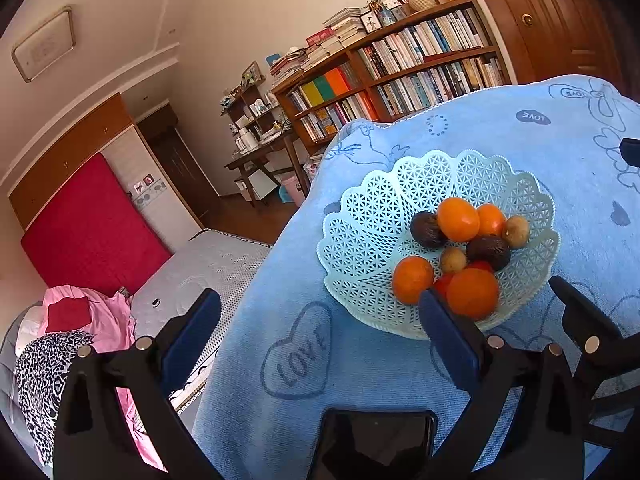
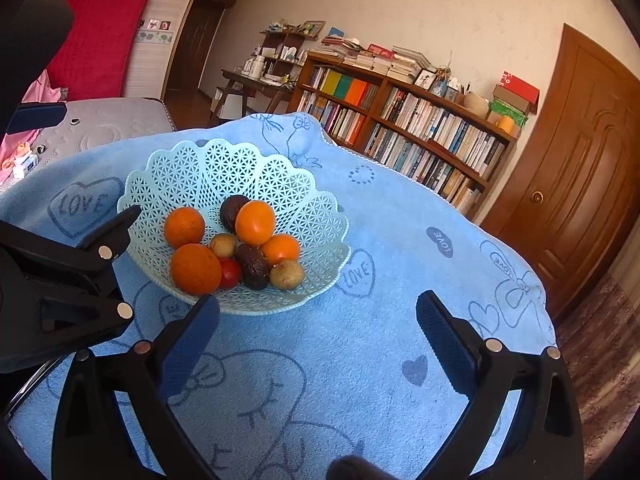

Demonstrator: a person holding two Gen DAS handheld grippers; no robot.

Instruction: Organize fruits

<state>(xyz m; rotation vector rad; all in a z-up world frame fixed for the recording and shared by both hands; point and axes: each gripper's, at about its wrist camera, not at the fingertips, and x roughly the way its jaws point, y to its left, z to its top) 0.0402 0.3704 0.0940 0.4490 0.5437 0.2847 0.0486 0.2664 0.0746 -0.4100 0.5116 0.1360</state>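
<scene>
A pale green lattice basket stands on the blue towel. It holds several oranges, two dark brown fruits, two small tan fruits and a red tomato half hidden under an orange. My left gripper is open and empty, its right finger at the basket's near rim. To the right of the basket my right gripper hangs over the bare towel, open and empty. Each gripper shows in the other's view, left gripper, right gripper.
The blue towel with "LOVE" hearts covers the round table and drops off at its edges. A bed lies to the left. A wooden bookshelf stands behind, and a brown door is at the right. A black phone-like slab lies at the bottom of the left wrist view.
</scene>
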